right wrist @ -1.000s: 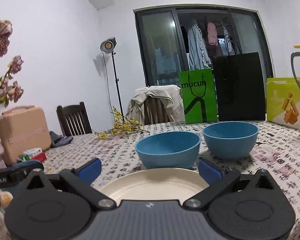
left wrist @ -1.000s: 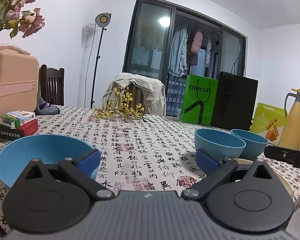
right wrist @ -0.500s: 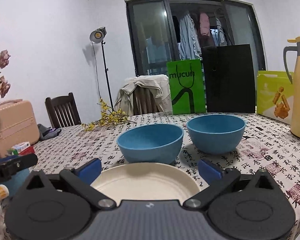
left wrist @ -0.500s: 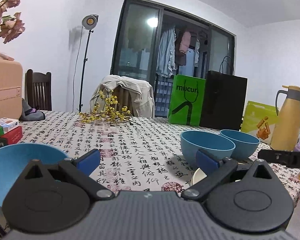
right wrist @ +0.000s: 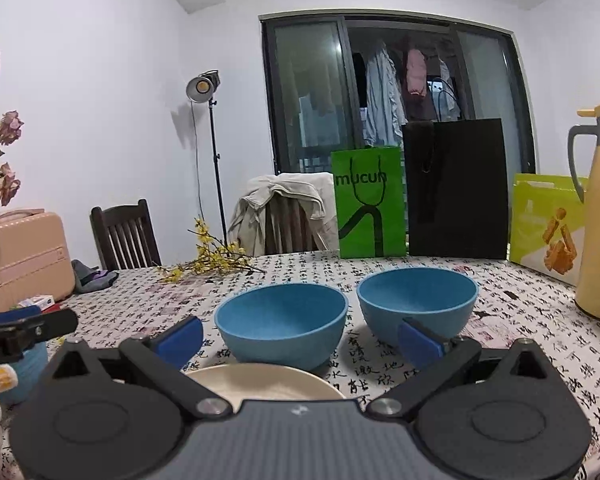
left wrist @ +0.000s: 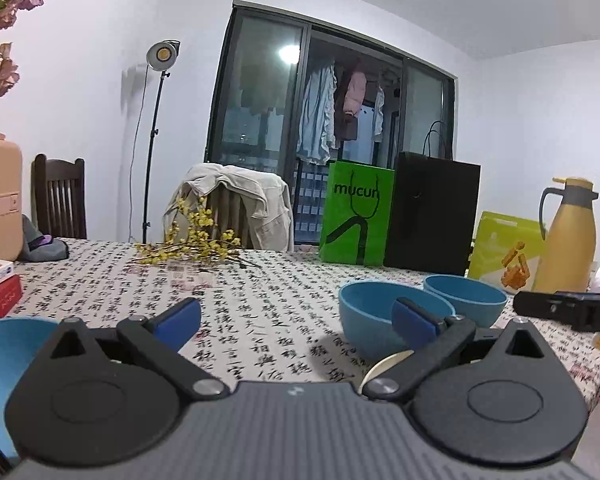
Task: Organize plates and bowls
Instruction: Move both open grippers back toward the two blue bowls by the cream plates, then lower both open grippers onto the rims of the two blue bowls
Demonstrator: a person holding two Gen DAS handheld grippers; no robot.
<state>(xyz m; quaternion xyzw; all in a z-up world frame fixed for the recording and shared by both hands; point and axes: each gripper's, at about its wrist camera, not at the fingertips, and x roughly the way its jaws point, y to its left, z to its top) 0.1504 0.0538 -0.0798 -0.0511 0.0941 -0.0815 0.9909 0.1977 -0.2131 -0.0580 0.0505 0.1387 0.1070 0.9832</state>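
Three blue bowls on the desk (right wrist: 520, 300) here. Using the cream plate (right wrist: 268, 382) as the anchor: two bowls sit side by side just behind it, the nearer bowl (right wrist: 282, 326) almost touching its rim, the farther bowl (right wrist: 418, 300) to that one's right. The third bowl (left wrist: 4, 356) is well off to the plate's left. Left tongs (left wrist: 296, 318) and right tongs (right wrist: 300, 338) are both spread wide, gripping nothing.

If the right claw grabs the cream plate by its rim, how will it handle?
The plate looks rigid and shallow, so it likely lifts flat without flexing. Its smooth rim may slip between the pads. The near bowl sits close behind, so pushing forward probably bumps it.
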